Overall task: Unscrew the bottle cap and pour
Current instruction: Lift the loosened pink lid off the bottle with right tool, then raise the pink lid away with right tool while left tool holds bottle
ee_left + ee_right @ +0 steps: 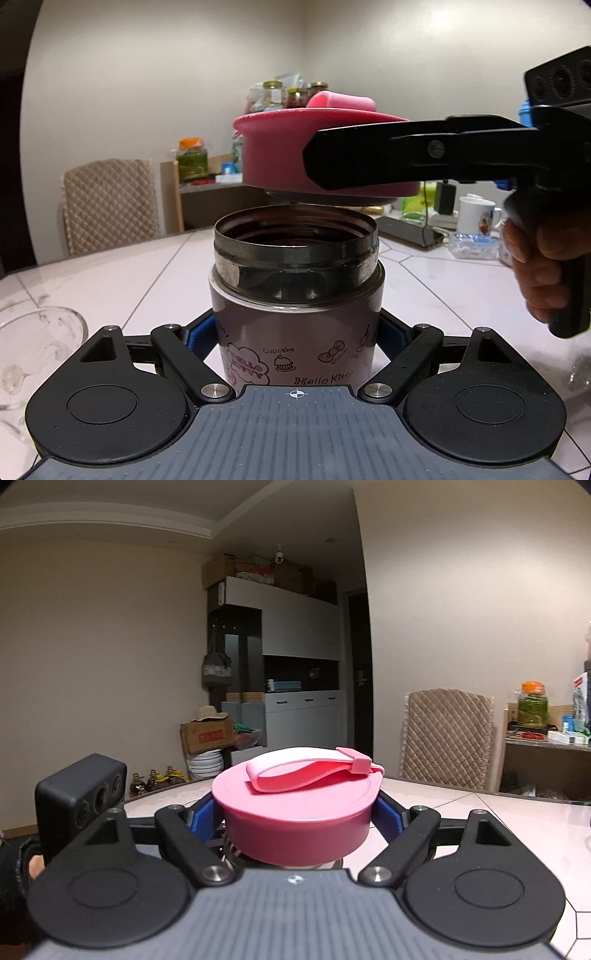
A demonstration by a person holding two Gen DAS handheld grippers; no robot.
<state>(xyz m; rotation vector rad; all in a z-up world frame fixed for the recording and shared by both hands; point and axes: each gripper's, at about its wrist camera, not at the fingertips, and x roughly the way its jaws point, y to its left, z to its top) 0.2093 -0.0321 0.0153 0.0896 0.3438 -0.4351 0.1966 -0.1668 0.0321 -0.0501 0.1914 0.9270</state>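
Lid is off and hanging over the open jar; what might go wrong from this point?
1. The pink lid hangs just above the open jar; moving it sideways too low may clip the steel rim and jolt the jar.
2. A glass vessel stands close beside the left tool; tilting the jar to pour might knock it.
3. The right tool grips only the lid's sides, so it might slip.

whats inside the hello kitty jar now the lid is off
Inside the steel Hello Kitty jar, only dark threaded inner wall shows; its contents lie below view. The round pink lid hangs above it in the right claw.
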